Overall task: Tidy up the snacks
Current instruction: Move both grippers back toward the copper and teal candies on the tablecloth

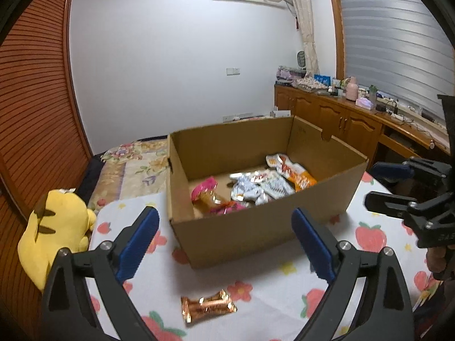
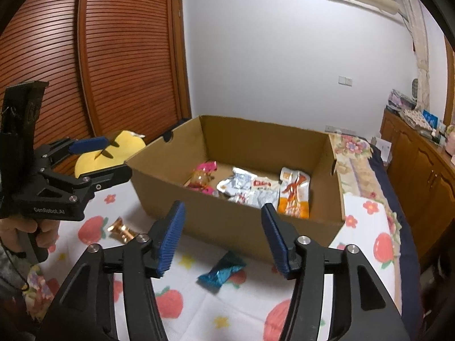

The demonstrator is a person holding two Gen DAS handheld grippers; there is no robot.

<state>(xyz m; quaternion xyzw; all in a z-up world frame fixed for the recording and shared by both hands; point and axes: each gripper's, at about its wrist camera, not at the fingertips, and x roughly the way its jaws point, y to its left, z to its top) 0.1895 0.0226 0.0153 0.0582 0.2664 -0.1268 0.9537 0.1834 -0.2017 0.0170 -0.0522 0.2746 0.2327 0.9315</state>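
Note:
An open cardboard box (image 1: 256, 236) (image 2: 239, 221) stands on the strawberry-print cloth and holds several snack packs: pink (image 1: 203, 189) (image 2: 205, 167), silver-white (image 1: 256, 189) (image 2: 247, 190) and orange (image 1: 298, 177) (image 2: 294, 199). A copper-wrapped snack (image 1: 207, 307) (image 2: 121, 230) lies on the cloth in front of the box. A blue-wrapped snack (image 2: 221, 272) lies near it. My left gripper (image 1: 224, 244) is open and empty above the copper snack. My right gripper (image 2: 223, 238) is open and empty above the blue snack. Each gripper shows in the other's view, the right (image 1: 392, 184) and the left (image 2: 93, 159).
A yellow plush toy (image 1: 57, 227) (image 2: 113, 153) sits at the cloth's left edge. A floral bedspread (image 1: 133, 164) lies behind the box. Wooden cabinets (image 1: 341, 116) with clutter line the right wall. A louvred wooden wardrobe (image 2: 113, 56) stands at left.

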